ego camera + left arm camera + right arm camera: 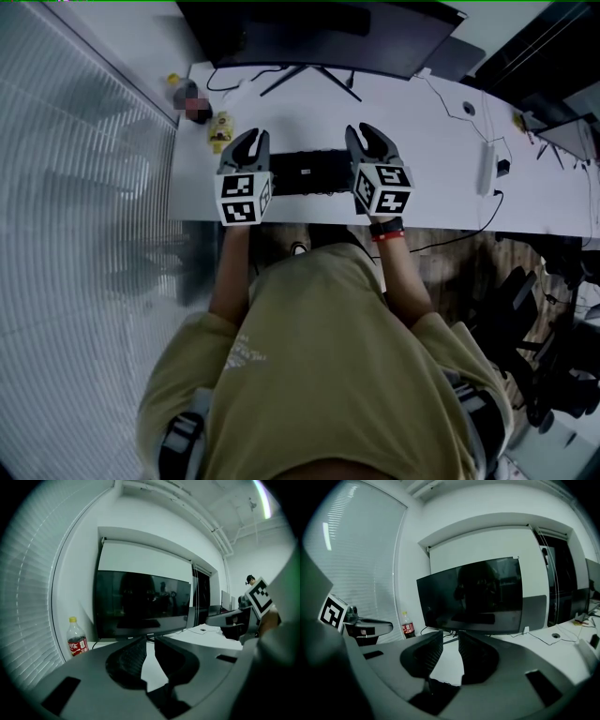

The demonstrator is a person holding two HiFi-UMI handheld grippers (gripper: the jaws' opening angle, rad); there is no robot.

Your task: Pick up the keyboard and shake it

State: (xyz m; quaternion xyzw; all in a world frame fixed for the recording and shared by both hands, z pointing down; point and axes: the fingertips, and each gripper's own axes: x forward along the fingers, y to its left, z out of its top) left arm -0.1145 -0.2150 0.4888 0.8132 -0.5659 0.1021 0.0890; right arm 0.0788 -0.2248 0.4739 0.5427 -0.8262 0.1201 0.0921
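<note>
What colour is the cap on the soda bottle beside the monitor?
Yellow cap, clearest in the left gripper view.

The cola bottle [77,639] on the desk is wearing a red label with white script. It is looking like the Chinese Coca-Cola logo, though I'm not making out single characters. The monitor [140,604] is carrying a small mark on its lower bezel, which is showing too tiny for reading.
</note>
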